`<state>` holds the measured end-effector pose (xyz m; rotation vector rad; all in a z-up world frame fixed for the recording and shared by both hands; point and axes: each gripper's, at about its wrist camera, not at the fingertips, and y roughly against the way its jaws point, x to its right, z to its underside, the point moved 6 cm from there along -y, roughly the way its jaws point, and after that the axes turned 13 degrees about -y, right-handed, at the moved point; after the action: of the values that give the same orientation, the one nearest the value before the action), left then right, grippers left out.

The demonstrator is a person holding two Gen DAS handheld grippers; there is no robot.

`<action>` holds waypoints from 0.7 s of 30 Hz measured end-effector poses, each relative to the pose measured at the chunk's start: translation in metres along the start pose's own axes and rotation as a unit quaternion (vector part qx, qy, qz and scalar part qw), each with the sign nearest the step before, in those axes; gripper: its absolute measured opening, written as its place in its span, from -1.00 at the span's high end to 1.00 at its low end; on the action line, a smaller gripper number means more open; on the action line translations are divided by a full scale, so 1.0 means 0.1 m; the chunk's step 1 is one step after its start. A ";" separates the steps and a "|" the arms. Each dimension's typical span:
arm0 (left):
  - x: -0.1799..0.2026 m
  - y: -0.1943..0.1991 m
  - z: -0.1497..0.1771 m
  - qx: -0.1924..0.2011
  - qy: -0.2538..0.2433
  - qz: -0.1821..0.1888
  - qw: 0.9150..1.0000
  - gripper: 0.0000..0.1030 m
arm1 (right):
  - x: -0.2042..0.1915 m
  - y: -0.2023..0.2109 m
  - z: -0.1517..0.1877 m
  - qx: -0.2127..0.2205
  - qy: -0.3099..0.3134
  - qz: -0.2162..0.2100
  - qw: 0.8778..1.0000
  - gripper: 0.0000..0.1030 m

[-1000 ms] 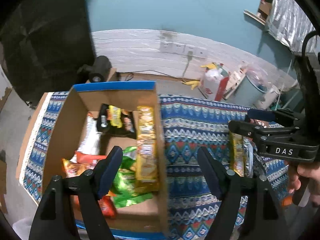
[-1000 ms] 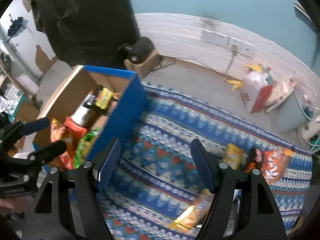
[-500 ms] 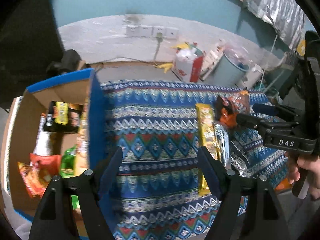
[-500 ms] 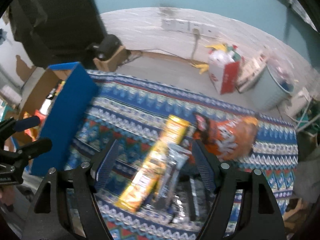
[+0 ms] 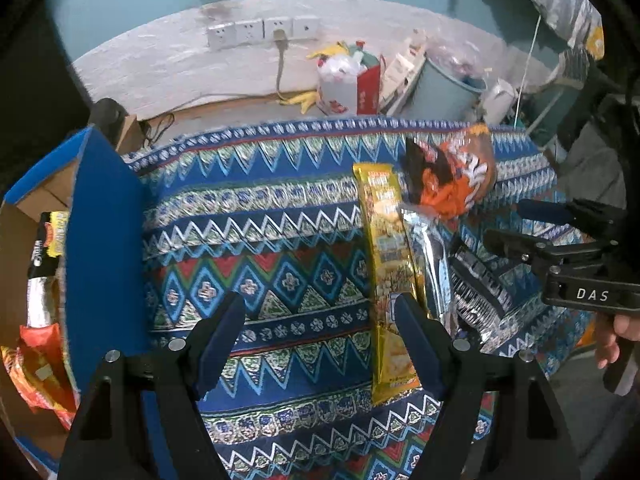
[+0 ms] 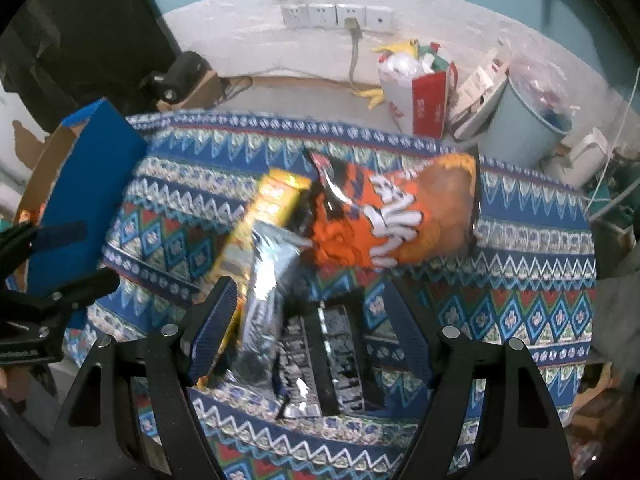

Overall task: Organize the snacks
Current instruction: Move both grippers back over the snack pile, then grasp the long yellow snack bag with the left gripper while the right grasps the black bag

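Note:
Loose snacks lie on the patterned cloth: a long yellow packet, a silver packet, a black-and-silver packet and an orange chip bag. My left gripper is open and empty over the cloth, its right finger beside the yellow packet. My right gripper is open and empty above the silver and black packets. The blue cardboard box with several snacks inside stands at the left.
The patterned cloth covers the table. Beyond its far edge on the floor are a red-and-white bag, a pale bin and a small cardboard box with a black object. Wall sockets are behind.
Both grippers have swung right, away from the box and toward the loose snacks. The box has slid to the left edge of both views. Both stayed open.

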<state>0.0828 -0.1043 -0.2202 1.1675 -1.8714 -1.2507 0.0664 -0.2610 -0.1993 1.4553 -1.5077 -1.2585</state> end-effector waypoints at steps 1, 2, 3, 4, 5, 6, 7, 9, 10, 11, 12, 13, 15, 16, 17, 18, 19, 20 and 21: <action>0.02 -0.04 0.01 -0.005 -0.003 0.000 1.000 -0.52 | 0.03 -0.05 0.03 -0.006 0.000 0.003 1.000 -0.48; 0.04 -0.09 0.02 -0.010 -0.006 0.000 1.000 -0.52 | 0.06 -0.09 0.06 -0.011 0.002 0.005 1.000 -0.48; 0.05 -0.13 0.04 -0.015 -0.008 0.001 1.000 -0.52 | 0.08 -0.14 0.10 -0.018 0.004 0.008 1.000 -0.48; 0.07 -0.18 0.05 -0.020 -0.009 0.004 1.000 -0.52 | 0.10 -0.20 0.14 -0.027 0.007 0.014 1.000 -0.48; 0.09 -0.21 0.06 -0.024 -0.010 0.005 1.000 -0.52 | 0.12 -0.25 0.18 -0.033 0.010 0.018 0.999 -0.48; 0.10 -0.26 0.06 -0.028 -0.010 0.006 1.000 -0.52 | 0.13 -0.30 0.22 -0.040 0.013 0.023 0.999 -0.48; 0.12 -0.29 0.06 -0.031 -0.010 0.007 0.999 -0.52 | 0.15 -0.36 0.27 -0.048 0.016 0.027 0.998 -0.48; 0.15 -0.36 0.05 -0.035 -0.009 0.012 0.999 -0.52 | 0.18 -0.45 0.35 -0.063 0.024 0.032 0.997 -0.48; 0.17 -0.38 0.04 -0.037 -0.009 0.014 0.999 -0.52 | 0.20 -0.48 0.40 -0.069 0.027 0.035 0.997 -0.48; 0.18 -0.41 0.03 -0.038 -0.009 0.014 0.999 -0.52 | 0.21 -0.51 0.43 -0.074 0.028 0.036 0.996 -0.48; 0.20 -0.44 0.02 -0.040 -0.010 0.014 0.999 -0.52 | 0.22 -0.53 0.46 -0.075 0.028 0.037 0.996 -0.48; 0.21 -0.46 0.01 -0.041 -0.010 0.015 0.999 -0.52 | 0.24 -0.57 0.50 -0.079 0.030 0.039 0.996 -0.48; 0.24 -0.51 -0.02 -0.044 -0.009 0.018 0.999 -0.52 | 0.27 -0.61 0.55 -0.085 0.032 0.036 0.995 -0.48; 0.25 -0.53 -0.04 -0.047 -0.007 0.022 0.999 -0.52 | 0.29 -0.62 0.56 -0.084 0.030 0.034 0.995 -0.48; 0.26 -0.55 -0.05 -0.048 -0.007 0.024 0.999 -0.52 | 0.30 -0.62 0.56 -0.084 0.026 0.031 0.996 -0.48; 0.28 -0.57 -0.06 -0.050 -0.007 0.025 0.998 -0.52 | 0.33 -0.62 0.56 -0.084 0.023 0.029 0.996 -0.48; 0.29 -0.59 -0.07 -0.052 -0.008 0.025 0.998 -0.52 | 0.36 -0.61 0.56 -0.082 0.019 0.032 0.996 -0.47; 0.31 -0.62 -0.08 -0.053 -0.009 0.025 0.998 -0.52 | 0.42 -0.59 0.55 -0.078 0.014 0.037 0.996 -0.43; 0.33 -0.64 -0.09 -0.055 -0.011 0.025 0.998 -0.52 | 0.50 -0.57 0.53 -0.075 0.006 0.044 0.996 -0.42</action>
<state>0.0981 -0.1483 -0.2755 1.0459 -1.8123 -1.3266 0.0276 -0.2950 -0.2765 1.2840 -1.4210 -1.2789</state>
